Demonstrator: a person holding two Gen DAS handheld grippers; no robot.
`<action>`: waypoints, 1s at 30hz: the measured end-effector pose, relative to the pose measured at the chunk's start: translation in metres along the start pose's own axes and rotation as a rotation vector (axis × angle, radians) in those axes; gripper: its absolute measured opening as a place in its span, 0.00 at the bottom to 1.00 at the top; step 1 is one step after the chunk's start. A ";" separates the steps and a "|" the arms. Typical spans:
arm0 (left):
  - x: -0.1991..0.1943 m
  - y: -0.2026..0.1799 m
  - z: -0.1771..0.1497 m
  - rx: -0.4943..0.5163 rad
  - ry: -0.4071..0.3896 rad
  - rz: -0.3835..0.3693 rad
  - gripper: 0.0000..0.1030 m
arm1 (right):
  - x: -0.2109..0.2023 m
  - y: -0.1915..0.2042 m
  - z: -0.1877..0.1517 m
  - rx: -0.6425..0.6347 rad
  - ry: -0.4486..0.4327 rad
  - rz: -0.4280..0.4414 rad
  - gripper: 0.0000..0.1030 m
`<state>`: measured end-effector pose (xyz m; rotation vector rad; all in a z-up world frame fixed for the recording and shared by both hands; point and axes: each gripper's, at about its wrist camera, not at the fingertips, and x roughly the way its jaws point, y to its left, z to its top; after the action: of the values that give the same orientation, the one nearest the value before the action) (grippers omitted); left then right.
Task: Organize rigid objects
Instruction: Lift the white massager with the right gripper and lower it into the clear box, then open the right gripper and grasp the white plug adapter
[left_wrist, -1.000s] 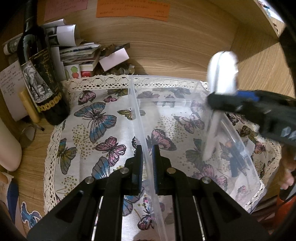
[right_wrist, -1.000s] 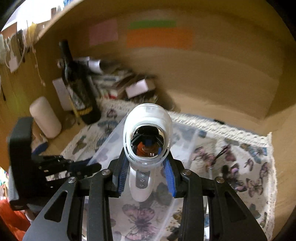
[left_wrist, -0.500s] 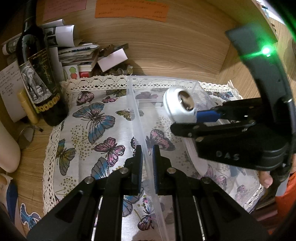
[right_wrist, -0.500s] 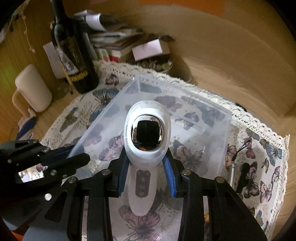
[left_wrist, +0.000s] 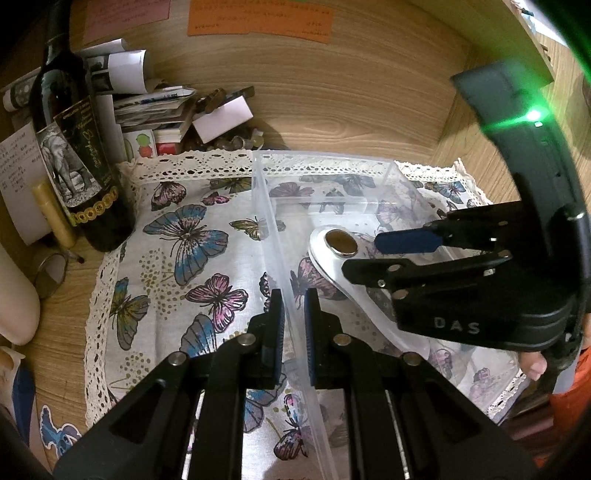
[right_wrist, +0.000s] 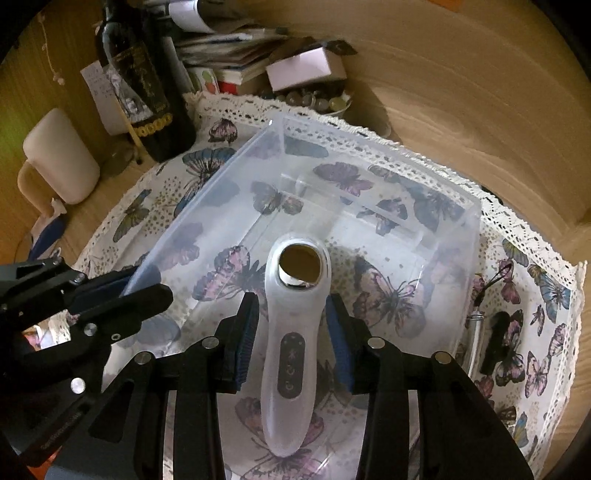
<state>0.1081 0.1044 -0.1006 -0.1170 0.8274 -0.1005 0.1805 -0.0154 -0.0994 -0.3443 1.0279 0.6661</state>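
Observation:
A white handheld device with a round metal head lies inside the clear plastic bin. My right gripper is open, its pads on either side of the device without touching it. In the left wrist view the device shows under the right gripper. My left gripper is shut on the bin's left wall.
A dark wine bottle stands at the back left beside stacked papers and small boxes. A cream mug stands left. A black object with a cord lies on the butterfly cloth right of the bin.
My right gripper lowered the white device into the bin and opened its fingers, letting it go. My left gripper stayed clamped on the bin wall.

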 end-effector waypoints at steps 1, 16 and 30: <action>0.000 0.000 0.000 -0.002 0.001 -0.001 0.09 | -0.002 -0.001 0.000 0.001 -0.010 -0.003 0.35; 0.000 -0.002 0.001 0.004 0.008 0.016 0.09 | -0.080 -0.025 -0.020 0.077 -0.238 -0.090 0.54; -0.001 -0.006 -0.001 0.015 0.013 0.030 0.09 | -0.130 -0.082 -0.070 0.229 -0.282 -0.283 0.63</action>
<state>0.1068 0.0985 -0.0995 -0.0897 0.8406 -0.0793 0.1419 -0.1610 -0.0230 -0.1840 0.7577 0.3257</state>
